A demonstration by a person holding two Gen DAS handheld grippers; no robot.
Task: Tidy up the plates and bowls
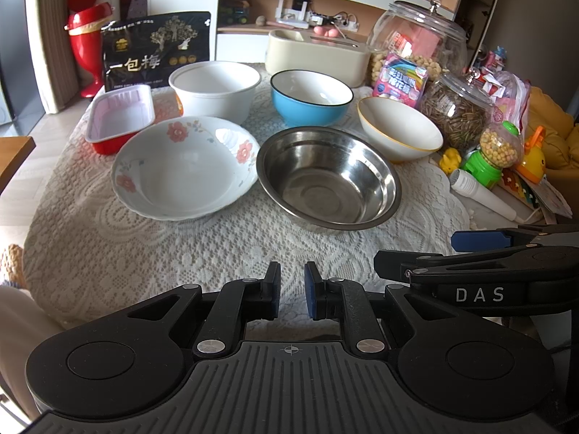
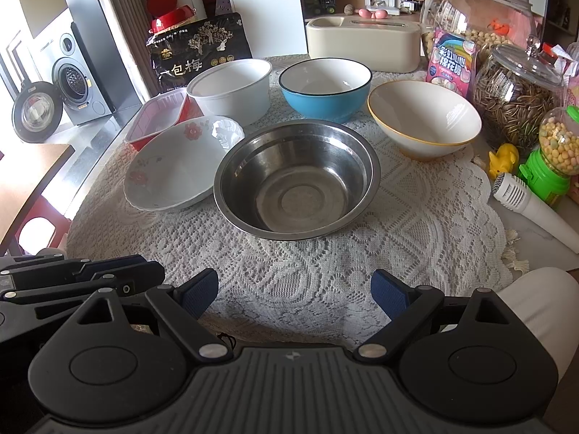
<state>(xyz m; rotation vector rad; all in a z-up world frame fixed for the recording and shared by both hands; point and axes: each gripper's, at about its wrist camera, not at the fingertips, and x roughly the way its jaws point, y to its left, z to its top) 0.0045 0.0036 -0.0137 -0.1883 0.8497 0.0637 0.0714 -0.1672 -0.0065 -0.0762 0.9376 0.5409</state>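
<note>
1. The left gripper [image 1: 292, 291] hovered over the near edge of the lace tablecloth [image 1: 224, 249], its jaws nearly together and holding nothing.
2. The right gripper [image 2: 295, 294] hovered just to its right, jaws spread wide and empty.
3. The steel bowl [image 2: 296, 181] lay directly beyond the right gripper, in the near row; the floral plate [image 1: 184, 168] touched or nearly touched it on the left, beyond and left of the left gripper.
4. In the far row stood, left to right, the red tray [image 1: 119, 123], white tub [image 1: 215, 88], blue bowl [image 1: 311, 97] and gold-rimmed bowl [image 1: 400, 128].
5. All were round save the tray, so no long axis governed approach; judged by position, the right gripper was nearer the steel bowl, the left nearer the plate.
</note>
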